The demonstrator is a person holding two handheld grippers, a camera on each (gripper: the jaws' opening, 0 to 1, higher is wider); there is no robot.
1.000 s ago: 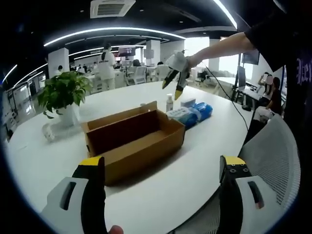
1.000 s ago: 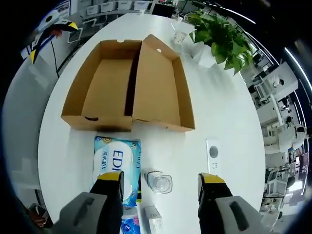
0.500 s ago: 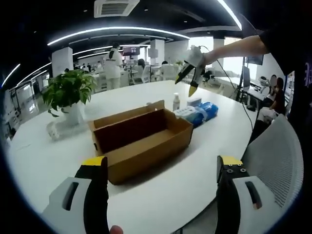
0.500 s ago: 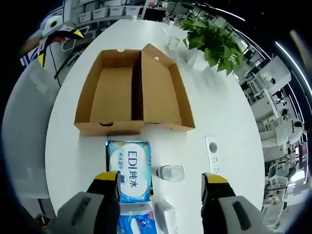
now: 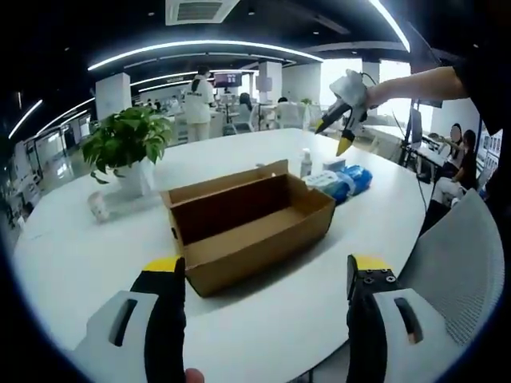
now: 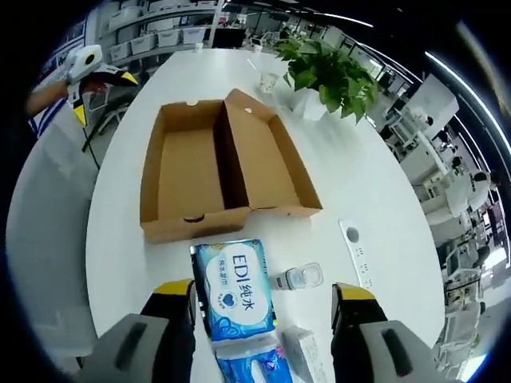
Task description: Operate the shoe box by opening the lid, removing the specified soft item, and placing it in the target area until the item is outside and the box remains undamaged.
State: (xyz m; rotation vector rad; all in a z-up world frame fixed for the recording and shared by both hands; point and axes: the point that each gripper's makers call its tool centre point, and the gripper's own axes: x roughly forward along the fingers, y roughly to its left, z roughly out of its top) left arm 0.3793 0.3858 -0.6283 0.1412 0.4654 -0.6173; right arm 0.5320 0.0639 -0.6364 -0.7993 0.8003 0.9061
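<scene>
Overhead, right gripper (image 6: 259, 294) hanging above the table (image 6: 375, 191), jaws spread wide and holding nothing; seen too in the left gripper view (image 5: 338, 130), raised in the air beyond the box. Left gripper (image 5: 260, 273) low at the near table edge, jaws likewise wide apart and empty; glimpsed in the right gripper view (image 6: 96, 84) off the far side of the box.

Directly under the right jaws: blue soft pack (image 6: 235, 289), flat on the table, outside the box, one short end close to the box's wall, possibly touching. Long axis running along the line of sight, away from the box toward the bottom of that view. A second blue pack (image 6: 247, 365) just behind it, a small white carton (image 6: 303, 349) and a clear bottle (image 6: 297, 277) lying beside it, a white strip (image 6: 357, 251) further right.

Box (image 6: 188, 171) open, lid (image 6: 267, 163) folded back flat alongside the tray, both parts bare inside. From the left gripper view the same box (image 5: 251, 227) sits between that gripper and the packs (image 5: 343, 180). Potted plant (image 5: 128, 144) and a small cup (image 5: 97, 207) beyond.

Judging from this: removal looks done or nearly so, pack already out. Right gripper by far the nearer, straight above; left one cut off by the box. Any regrasp best taken across the pack's short width.
</scene>
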